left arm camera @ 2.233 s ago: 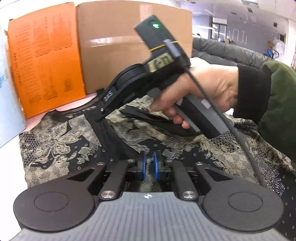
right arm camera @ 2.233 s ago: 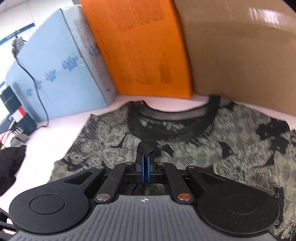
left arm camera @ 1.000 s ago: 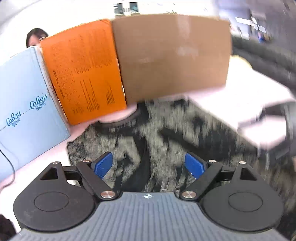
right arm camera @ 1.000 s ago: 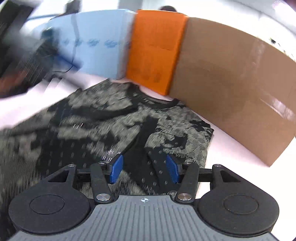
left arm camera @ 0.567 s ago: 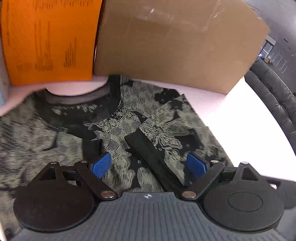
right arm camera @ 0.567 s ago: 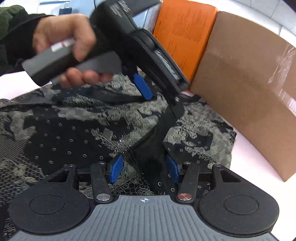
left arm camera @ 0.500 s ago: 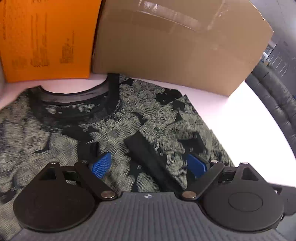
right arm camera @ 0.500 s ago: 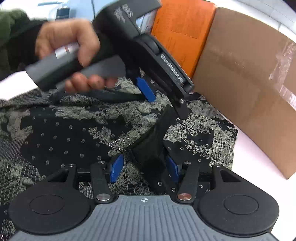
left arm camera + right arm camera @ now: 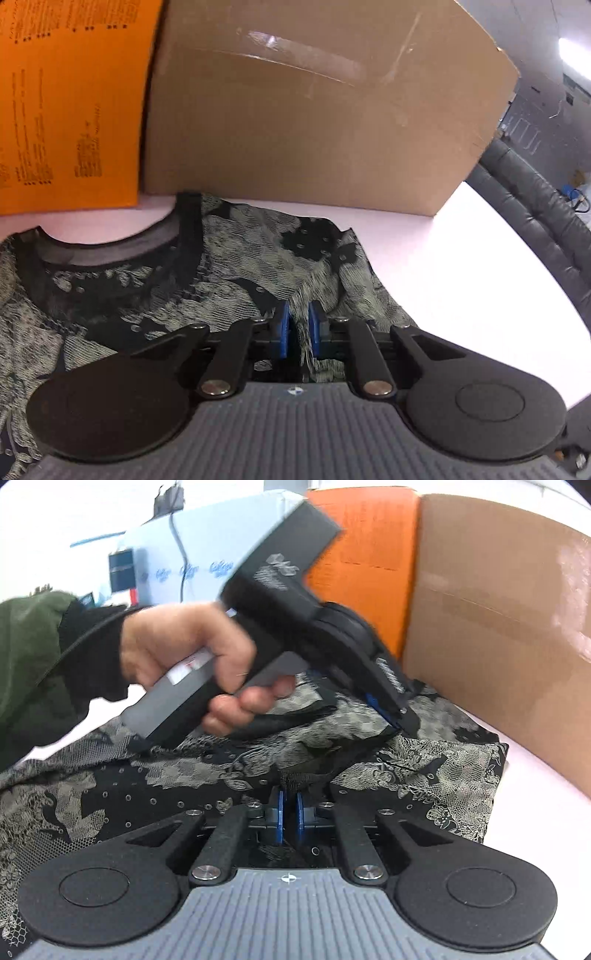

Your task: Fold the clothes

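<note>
over on the far left, a pale blue box (image 9: 207, 550) stands at the back of the white table (image 9: 480, 280), with a cable hanging down its face. next to it on the right is an orange box (image 9: 70, 99) printed with dark text, and right of that a plain brown cardboard box (image 9: 314, 114) with a shiny strip of tape across it. the shirt (image 9: 236, 258), dark with a pale lace-flower pattern and small studs, lies spread on the table just in front of these boxes, its black collar toward the orange one and its right edge folded in.

a hand (image 9: 184, 653) coming out of a green sleeve (image 9: 29, 657) grips the handle of the left gripper (image 9: 298, 328); its blue fingers are closing and already pinch a raised ridge of shirt cloth between them, near the right side of the shirt. the right gripper (image 9: 289, 814), nearer and just right of the hand in its own view, has its blue fingers drawn almost together, with a dark fold of the shirt caught between them. past the table's far right edge runs a grey padded sofa (image 9: 546, 221).
</note>
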Demonstrator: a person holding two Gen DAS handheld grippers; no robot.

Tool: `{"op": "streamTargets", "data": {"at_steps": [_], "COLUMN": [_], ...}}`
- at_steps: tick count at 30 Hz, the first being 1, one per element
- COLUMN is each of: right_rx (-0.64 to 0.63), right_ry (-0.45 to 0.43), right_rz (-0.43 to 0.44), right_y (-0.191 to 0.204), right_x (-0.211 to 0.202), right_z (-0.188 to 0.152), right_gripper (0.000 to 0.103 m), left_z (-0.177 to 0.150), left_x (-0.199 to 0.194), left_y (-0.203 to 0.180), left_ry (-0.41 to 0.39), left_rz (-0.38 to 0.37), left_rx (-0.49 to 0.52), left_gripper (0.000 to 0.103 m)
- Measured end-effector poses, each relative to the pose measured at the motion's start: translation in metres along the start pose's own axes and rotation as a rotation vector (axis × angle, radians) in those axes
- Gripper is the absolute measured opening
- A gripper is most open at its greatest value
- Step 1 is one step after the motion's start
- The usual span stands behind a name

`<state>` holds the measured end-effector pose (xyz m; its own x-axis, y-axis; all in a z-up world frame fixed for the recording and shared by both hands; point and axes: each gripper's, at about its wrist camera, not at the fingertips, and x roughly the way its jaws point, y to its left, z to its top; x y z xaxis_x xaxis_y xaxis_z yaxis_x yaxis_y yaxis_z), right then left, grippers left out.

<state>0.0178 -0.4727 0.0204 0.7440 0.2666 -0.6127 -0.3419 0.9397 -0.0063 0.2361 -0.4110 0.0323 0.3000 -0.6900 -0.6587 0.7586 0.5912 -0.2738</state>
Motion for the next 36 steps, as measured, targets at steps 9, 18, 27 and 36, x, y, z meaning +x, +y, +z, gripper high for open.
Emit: {"op": "streamTargets", "data": {"at_steps": [9,18,27,36], "right_rx": [-0.042,-0.072,-0.068,-0.059], "right_ry": [0.055,-0.001,0.017,0.062], "right_rz": [-0.018,-0.037,-0.004,-0.071], "right_y": [0.018,0.046,0.086,0.100], "right_x": [0.011,-0.031,0.001,0.085], "right_z": [-0.002,0.015,0.063,0.092], "right_gripper": [0.035,0.040,0.040,0.040], "left_z": [-0.002,-0.071,-0.198,-0.260], "left_x": [-0.067,-0.210,-0.252,-0.263], "left_y": [0.016,0.048,0.021,0.004], "left_ry": [-0.051,-0.092,0.000,-0.117], "left_rz": [0.039,0.140,0.029,-0.175], "left_rx": [-0.022,0.050,0.198,0.160], "left_gripper": [0.058,0.076,0.076,0.082]}}
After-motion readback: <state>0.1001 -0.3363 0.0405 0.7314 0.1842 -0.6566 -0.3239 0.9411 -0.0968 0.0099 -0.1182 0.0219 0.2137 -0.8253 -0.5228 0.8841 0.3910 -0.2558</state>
